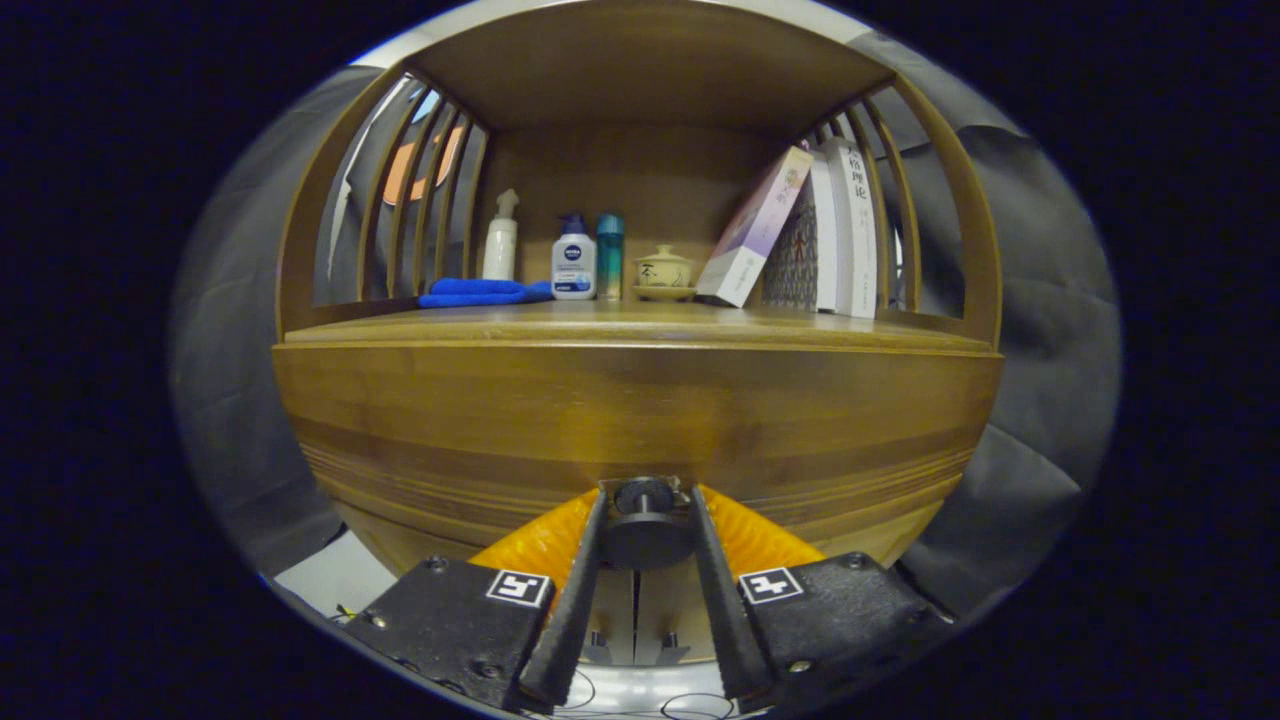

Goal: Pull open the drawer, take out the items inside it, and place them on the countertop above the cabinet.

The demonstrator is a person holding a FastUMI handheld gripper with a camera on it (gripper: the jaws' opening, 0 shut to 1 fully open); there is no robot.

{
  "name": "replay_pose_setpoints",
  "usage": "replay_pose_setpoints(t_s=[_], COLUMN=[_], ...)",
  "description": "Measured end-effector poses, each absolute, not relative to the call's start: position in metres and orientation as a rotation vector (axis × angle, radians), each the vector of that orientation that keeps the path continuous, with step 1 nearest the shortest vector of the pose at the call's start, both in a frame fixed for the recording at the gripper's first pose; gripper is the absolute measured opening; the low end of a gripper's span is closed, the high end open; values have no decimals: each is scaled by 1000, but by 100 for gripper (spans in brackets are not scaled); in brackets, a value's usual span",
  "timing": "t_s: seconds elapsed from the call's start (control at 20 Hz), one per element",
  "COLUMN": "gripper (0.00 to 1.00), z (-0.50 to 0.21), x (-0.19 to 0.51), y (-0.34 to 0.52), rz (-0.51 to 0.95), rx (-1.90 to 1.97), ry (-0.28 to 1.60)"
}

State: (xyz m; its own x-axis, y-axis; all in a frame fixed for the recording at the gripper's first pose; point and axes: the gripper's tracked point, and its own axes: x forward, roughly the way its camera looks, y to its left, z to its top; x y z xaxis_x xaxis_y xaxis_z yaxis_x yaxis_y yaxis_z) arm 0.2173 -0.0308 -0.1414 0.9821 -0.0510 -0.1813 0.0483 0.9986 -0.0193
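A wooden cabinet's drawer front (640,430) fills the space right ahead of me. Its round black knob (645,525) sits between my two fingers, and both black fingers (580,590) press against its sides. My gripper (645,500) is shut on that knob. The drawer looks closed or barely out; its inside is hidden. Above the drawer runs the wooden countertop (640,325), the floor of an open shelf.
At the back of the countertop stand a white pump bottle (499,240), a white-and-blue lotion bottle (574,260), a teal can (609,256), a small lidded ceramic cup (663,272), leaning books (800,235) and a blue cloth (480,292). Slatted sides enclose the shelf.
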Motion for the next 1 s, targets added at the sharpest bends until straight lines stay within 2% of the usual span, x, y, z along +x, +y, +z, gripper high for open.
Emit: replay_pose_setpoints(t_s=[0.05, 0.25, 0.55, 1.0], gripper=[53, 51, 43, 40], z=[-142, -144, -144, -144], x=[218, 217, 217, 207], y=[-32, -33, -33, -33], rz=[-58, -58, -47, -33], rx=[-5, 2, -14, -21], ry=[179, 194, 204, 213])
